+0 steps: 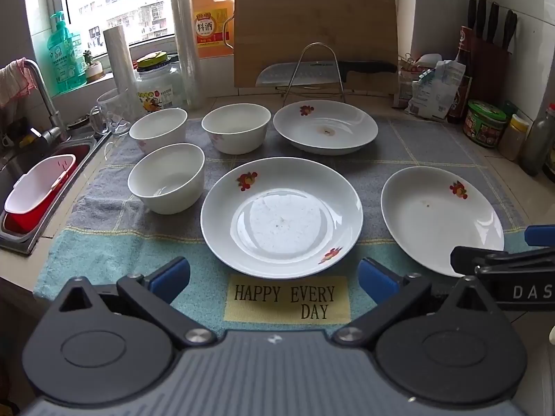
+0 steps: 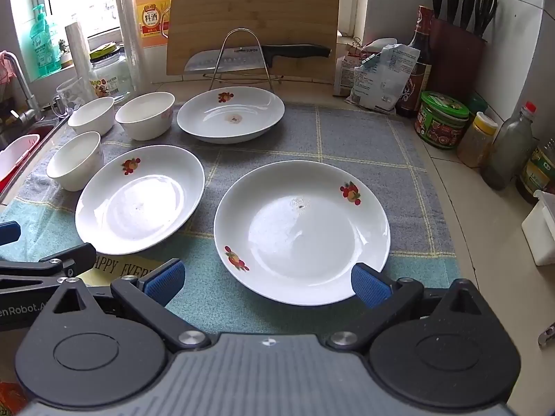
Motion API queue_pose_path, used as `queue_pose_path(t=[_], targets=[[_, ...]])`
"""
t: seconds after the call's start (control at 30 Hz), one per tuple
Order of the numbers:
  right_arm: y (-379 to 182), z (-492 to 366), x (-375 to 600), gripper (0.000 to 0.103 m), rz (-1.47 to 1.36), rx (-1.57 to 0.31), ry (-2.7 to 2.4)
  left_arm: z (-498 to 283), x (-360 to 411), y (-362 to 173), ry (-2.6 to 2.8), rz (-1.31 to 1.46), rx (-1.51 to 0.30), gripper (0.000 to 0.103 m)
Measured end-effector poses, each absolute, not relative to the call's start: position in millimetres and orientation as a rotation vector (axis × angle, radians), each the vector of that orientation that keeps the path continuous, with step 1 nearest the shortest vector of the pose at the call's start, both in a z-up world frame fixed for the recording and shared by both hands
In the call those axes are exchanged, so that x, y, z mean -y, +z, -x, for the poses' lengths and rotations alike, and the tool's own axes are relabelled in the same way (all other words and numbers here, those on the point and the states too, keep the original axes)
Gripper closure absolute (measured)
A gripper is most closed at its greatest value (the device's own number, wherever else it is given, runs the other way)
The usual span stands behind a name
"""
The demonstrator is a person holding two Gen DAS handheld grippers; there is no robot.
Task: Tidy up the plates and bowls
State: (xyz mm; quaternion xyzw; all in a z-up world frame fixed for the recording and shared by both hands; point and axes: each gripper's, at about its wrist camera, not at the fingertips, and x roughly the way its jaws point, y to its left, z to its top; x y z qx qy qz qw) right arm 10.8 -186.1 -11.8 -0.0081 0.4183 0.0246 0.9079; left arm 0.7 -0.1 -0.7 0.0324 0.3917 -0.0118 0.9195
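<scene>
Three white plates with red flower prints lie on a grey and teal cloth: a near middle plate (image 1: 281,216) (image 2: 138,199), a right plate (image 1: 440,218) (image 2: 301,230) and a far plate (image 1: 325,126) (image 2: 230,114). Three white bowls stand at the left: a near bowl (image 1: 166,177) (image 2: 74,160), a far left bowl (image 1: 158,129) (image 2: 92,115) and a far middle bowl (image 1: 236,127) (image 2: 145,114). My left gripper (image 1: 274,279) hangs open just short of the middle plate. My right gripper (image 2: 267,279) hangs open over the right plate's near rim, touching nothing.
A sink (image 1: 38,187) with a red and white basin lies at the left. A cutting board (image 1: 314,33), a knife on a wire rack (image 1: 314,69), bottles and jars (image 2: 440,119) line the back and right. A knife block (image 2: 458,45) stands in the corner.
</scene>
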Motion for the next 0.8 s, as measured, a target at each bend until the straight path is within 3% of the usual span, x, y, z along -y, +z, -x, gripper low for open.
queue_pose_path(t=[0.8], targets=[[-6.2, -10.2, 181.7, 0.0, 0.015, -0.851, 0.062, 0.1, -4.5, 2.3, -0.011, -0.056, -0.799, 0.001]])
